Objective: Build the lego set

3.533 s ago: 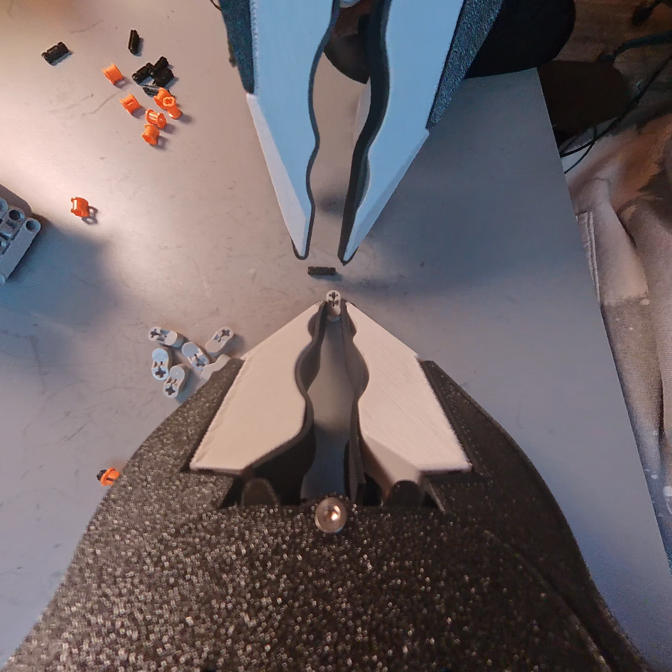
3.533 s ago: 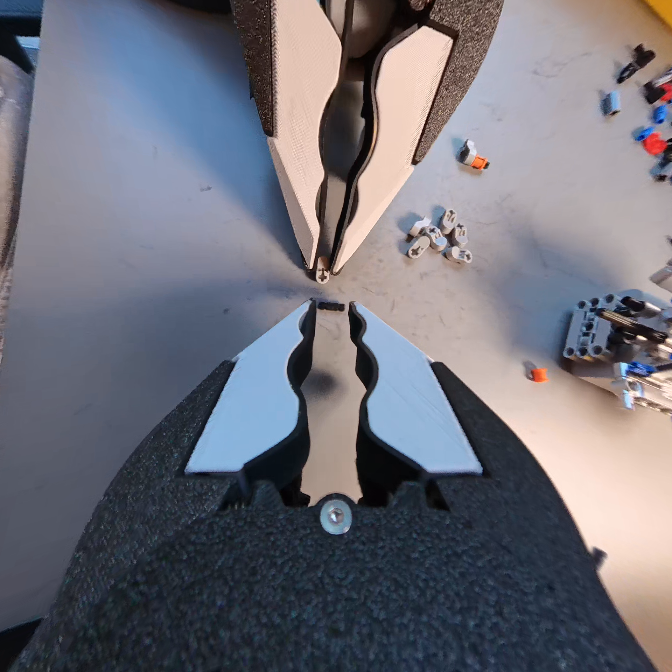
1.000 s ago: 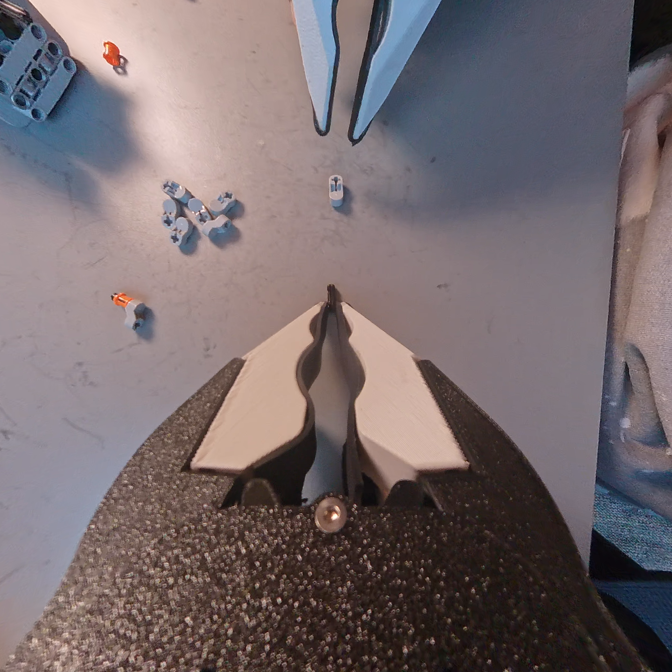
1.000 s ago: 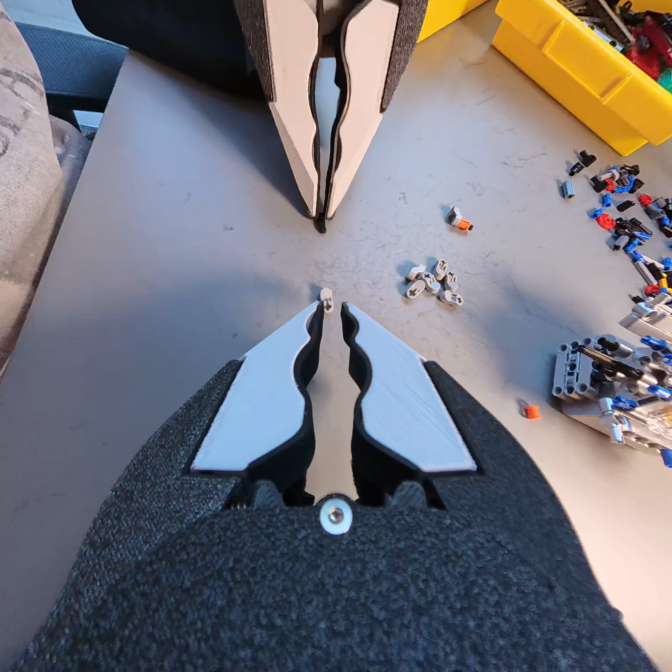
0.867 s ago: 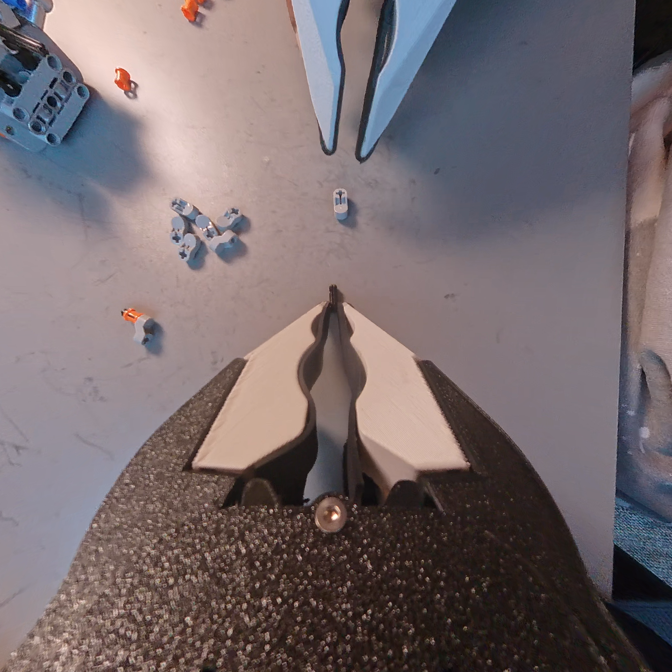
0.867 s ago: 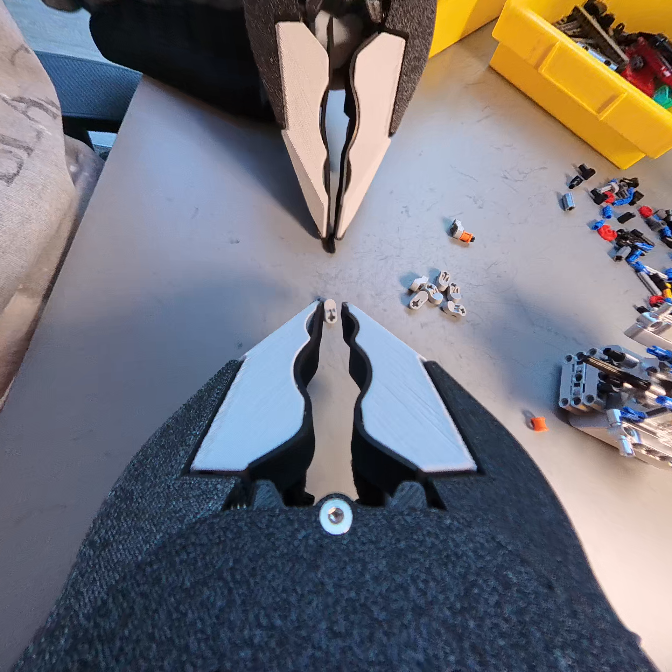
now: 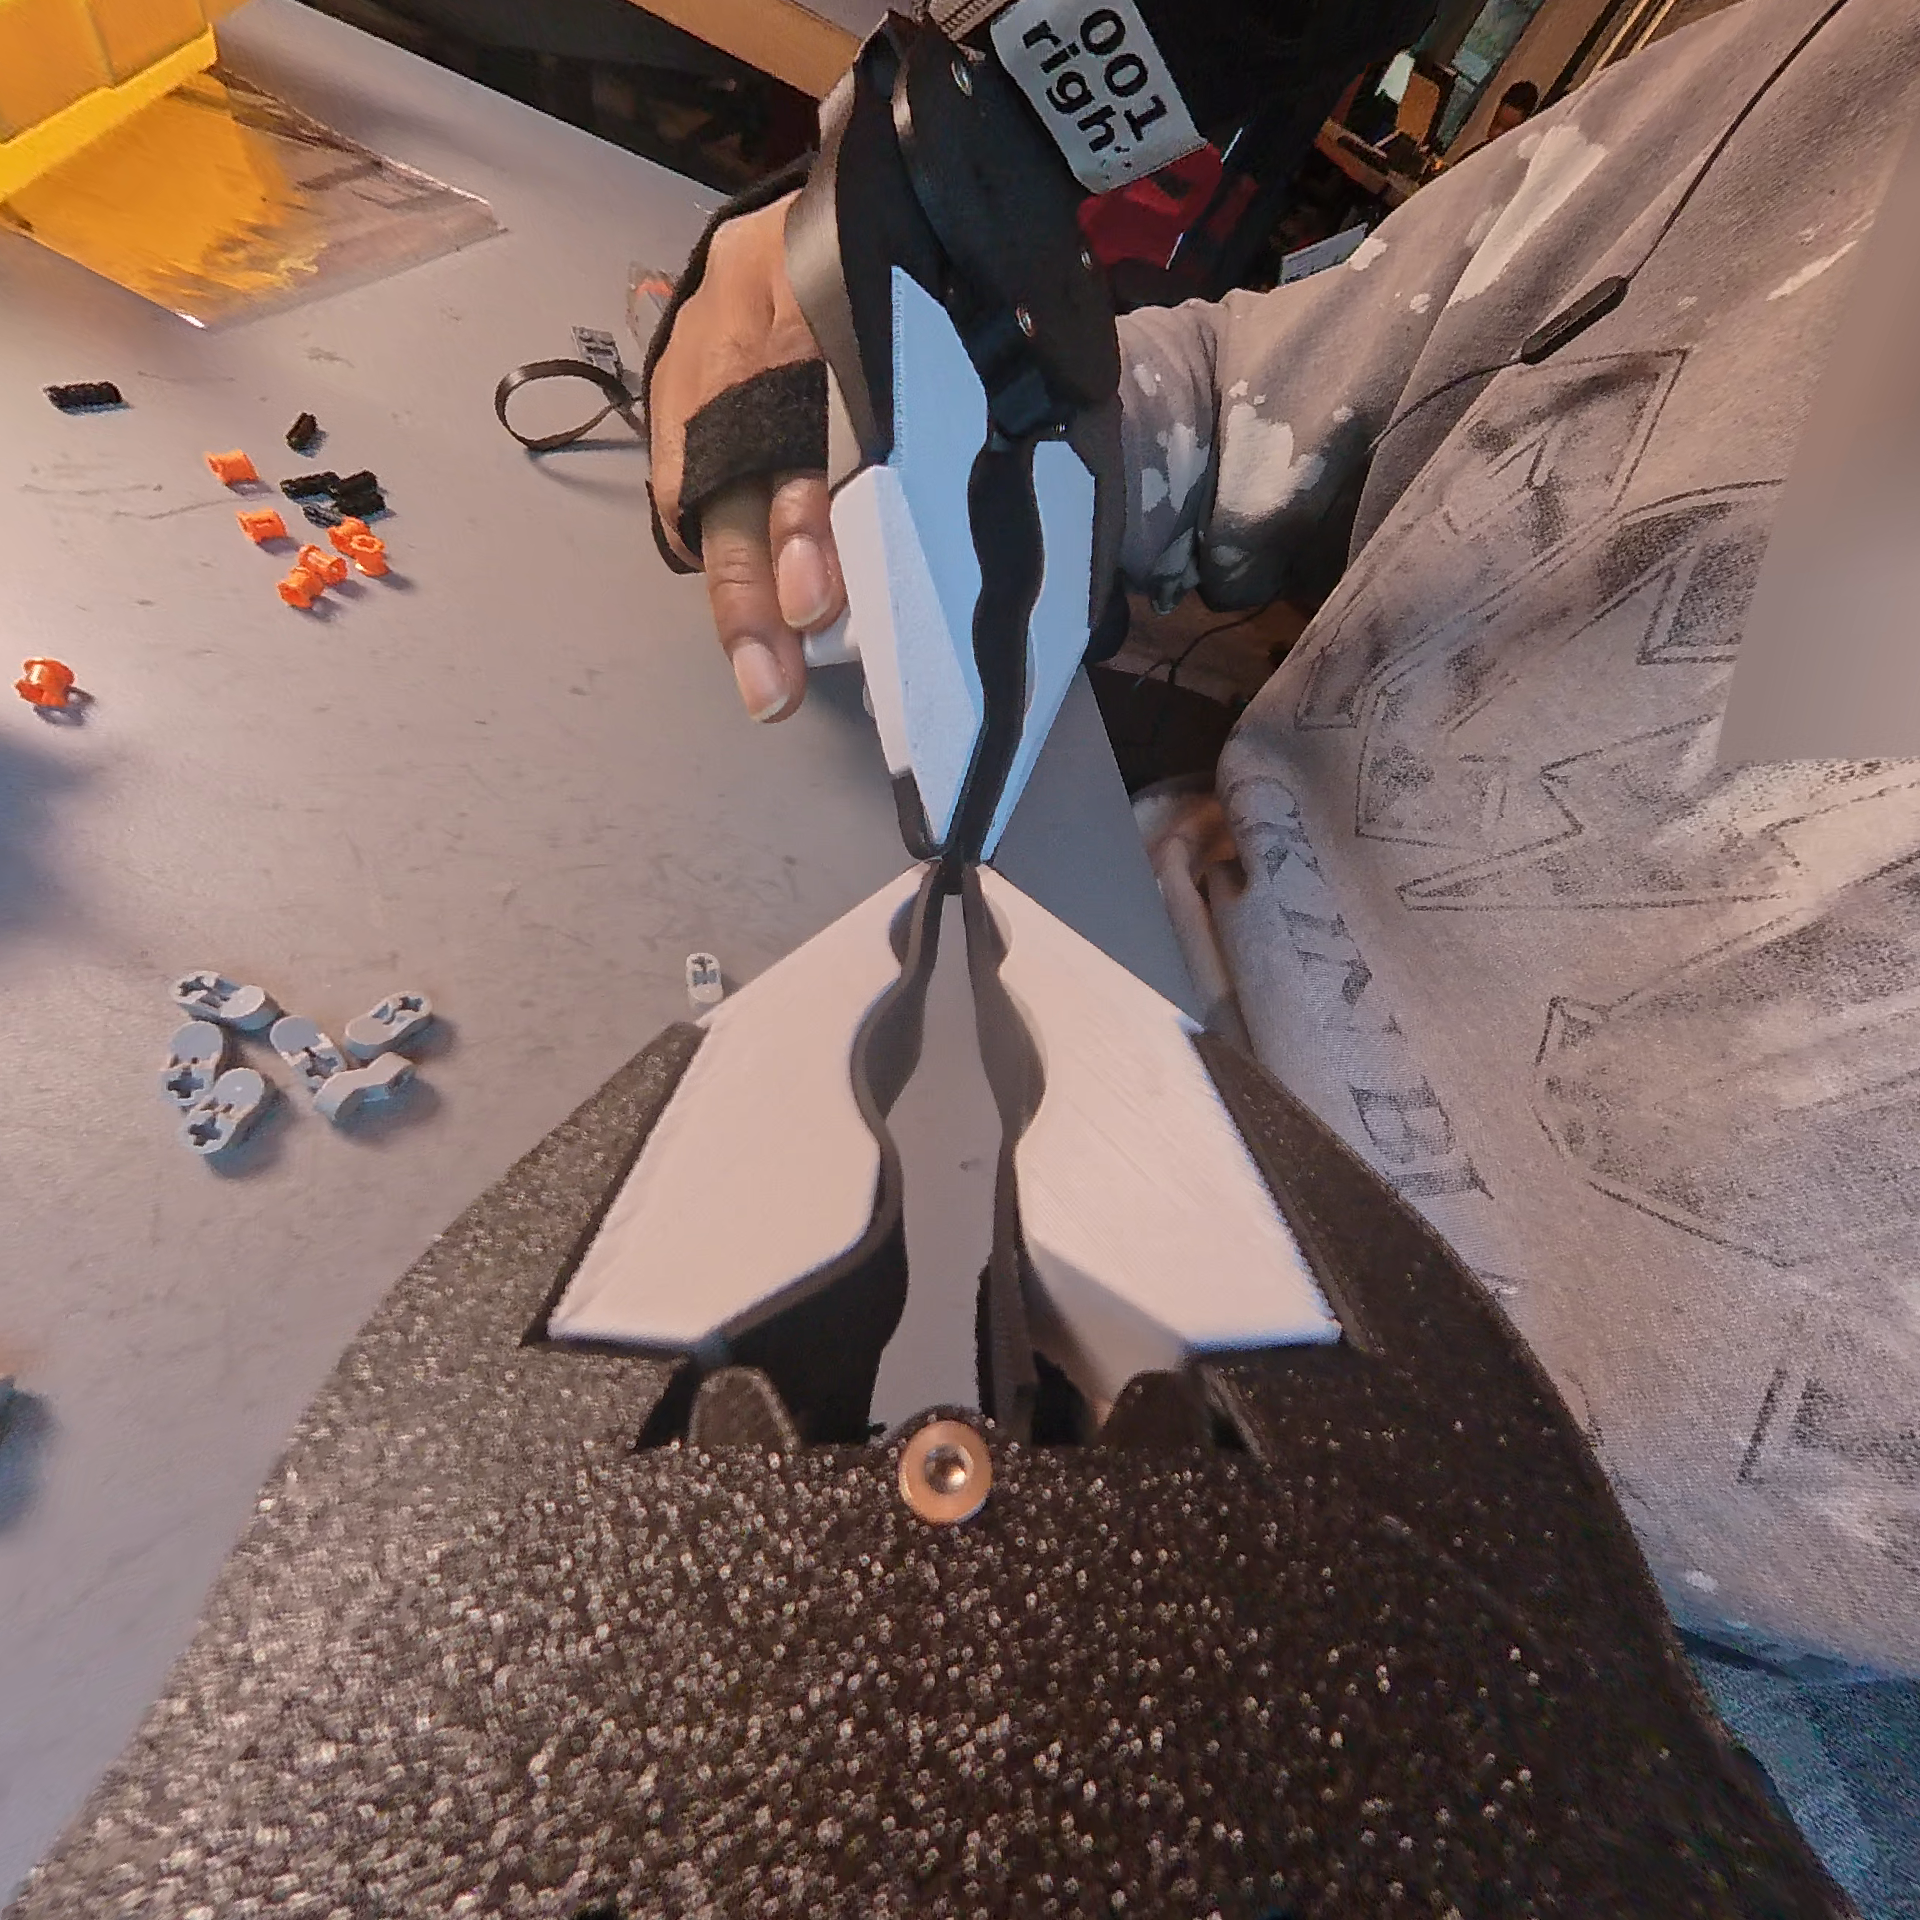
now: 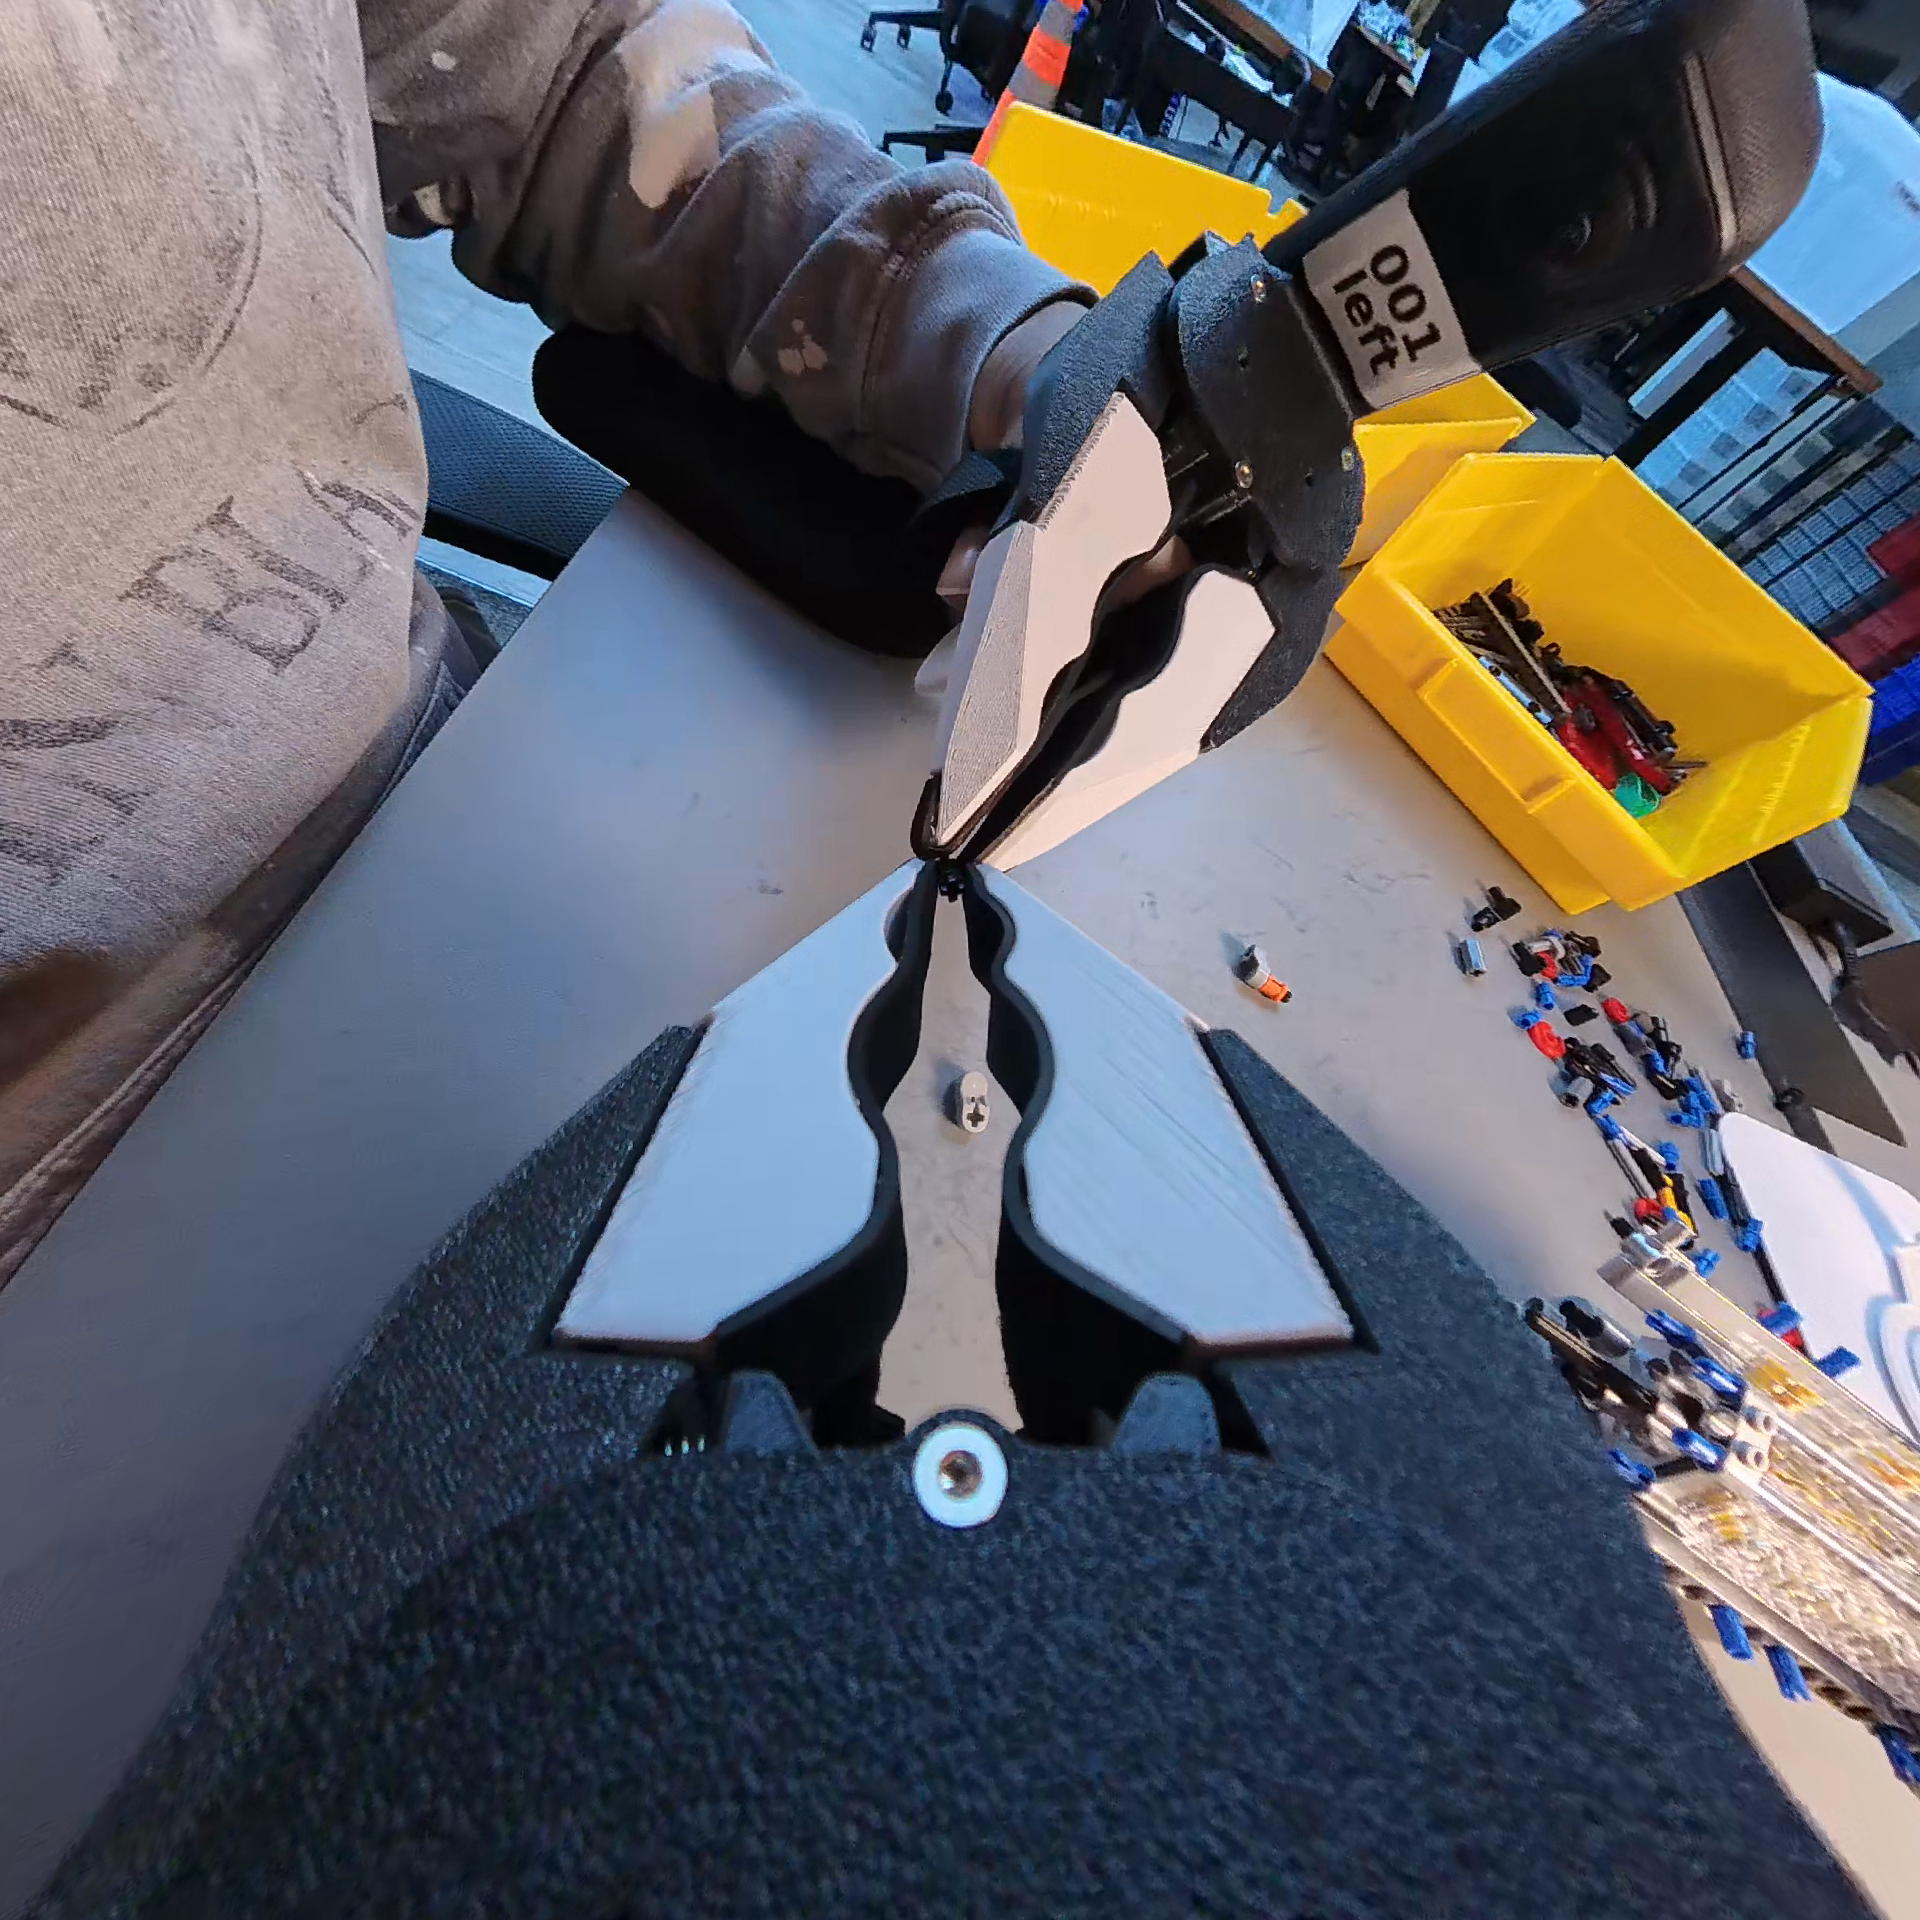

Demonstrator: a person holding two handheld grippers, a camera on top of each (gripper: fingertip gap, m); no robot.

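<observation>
**Now tip to tip, off the table**

A second ago I had both grippers low over the table [image 7: 468,790]. The right one's tips straddled the single grey cross-hole connector [image 8: 971,1101]. Both have since lifted and tilted toward each other, and the connector is left lying on the surface, seen through the gap between the right fingers and touching neither.

The left gripper [image 7: 951,891] is pinched down to a sliver on a small black pin [image 8: 948,885], as it was a second ago. The right gripper [image 8: 948,891] meets it nose to nose. Its fingers are nearly together at the tips, with the pin's free end right between them.

I cannot tell whether the right tips actually clamp the pin or only flank it, because the pin is tiny and dark against the black finger liners. Most of its length is hidden.

A cluster of grey connectors [image 7: 281,1049] and some orange bushings [image 7: 322,551] lie well off to the left. The yellow bin [image 8: 1714,748] sits behind them. The grey assembly at the right edge is cut off.
</observation>
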